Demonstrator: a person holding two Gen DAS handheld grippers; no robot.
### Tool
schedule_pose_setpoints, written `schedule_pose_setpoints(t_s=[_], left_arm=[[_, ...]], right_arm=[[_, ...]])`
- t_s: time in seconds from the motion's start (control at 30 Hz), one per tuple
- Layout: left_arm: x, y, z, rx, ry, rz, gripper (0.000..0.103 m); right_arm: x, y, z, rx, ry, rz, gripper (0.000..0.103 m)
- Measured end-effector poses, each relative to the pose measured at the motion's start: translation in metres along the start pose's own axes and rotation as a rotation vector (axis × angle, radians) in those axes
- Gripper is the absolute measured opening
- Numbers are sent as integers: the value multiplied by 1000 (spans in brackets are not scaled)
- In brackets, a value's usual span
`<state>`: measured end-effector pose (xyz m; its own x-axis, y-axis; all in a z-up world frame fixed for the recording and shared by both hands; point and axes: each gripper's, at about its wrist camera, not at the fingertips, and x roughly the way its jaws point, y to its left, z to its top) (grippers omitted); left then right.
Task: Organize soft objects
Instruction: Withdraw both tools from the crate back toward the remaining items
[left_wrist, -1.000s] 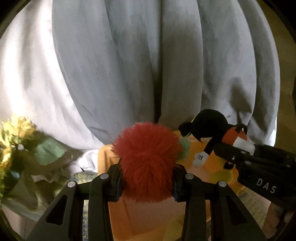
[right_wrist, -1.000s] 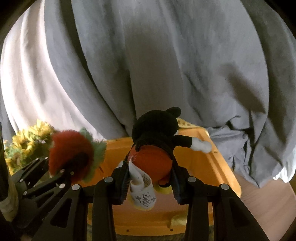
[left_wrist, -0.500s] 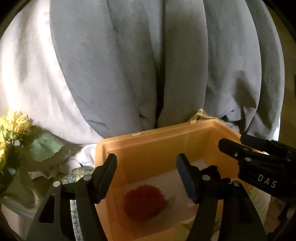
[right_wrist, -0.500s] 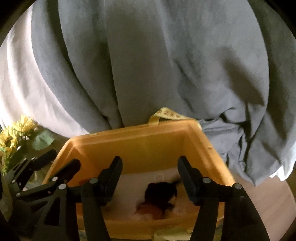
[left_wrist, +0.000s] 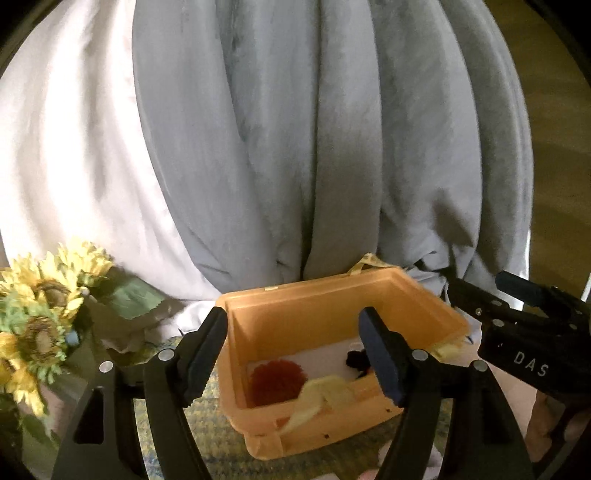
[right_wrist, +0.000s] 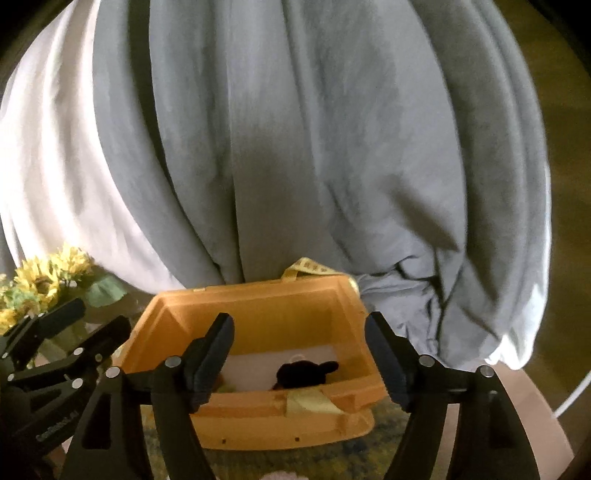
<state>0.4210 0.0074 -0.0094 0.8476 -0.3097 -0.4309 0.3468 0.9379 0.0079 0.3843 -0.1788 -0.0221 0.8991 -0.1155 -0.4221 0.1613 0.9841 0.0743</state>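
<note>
An orange plastic bin (left_wrist: 325, 306) (right_wrist: 258, 299) stands on a patterned mat below both grippers. Inside it, on a white floor, lie a fuzzy red plush ball (left_wrist: 277, 380) at the left and a black mouse plush (left_wrist: 356, 360) (right_wrist: 304, 373) at the right. My left gripper (left_wrist: 295, 354) hangs above the bin's near side, its jaws opening with nothing between them. My right gripper (right_wrist: 299, 354) is likewise above the bin, jaws opening and empty. Each gripper shows at the edge of the other's view: the right gripper (left_wrist: 480, 291) and the left gripper (right_wrist: 99, 317).
A grey and white draped cloth (left_wrist: 295, 147) fills the background right behind the bin. Yellow artificial sunflowers (left_wrist: 37, 314) (right_wrist: 37, 284) stand at the left. A pale yellow strap (left_wrist: 317, 398) hangs over the bin's near rim. A round table edge (right_wrist: 535, 413) shows at the right.
Both grippers let go of their toys, the red ball and the mouse plush, which dropped into the bin. Both jaws widened, and both grippers rose and drew back from the bin.
</note>
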Motion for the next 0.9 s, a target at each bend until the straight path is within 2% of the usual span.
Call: schedule_pose_setpoints(t_s=[0.33,0.5,0.9], left_arm=[[-65,-17,-5,0,-27,1,76],[-91,-26,-15,8,-32,0,78],[-131,-48,-45,49,-21,-9,80]], right_arm=[[-77,-11,-2,-13,-89,-44,81],[-106,-16,-9,-10,-106,-75,85],[-151,-34,-44,57,-71,-124,85]])
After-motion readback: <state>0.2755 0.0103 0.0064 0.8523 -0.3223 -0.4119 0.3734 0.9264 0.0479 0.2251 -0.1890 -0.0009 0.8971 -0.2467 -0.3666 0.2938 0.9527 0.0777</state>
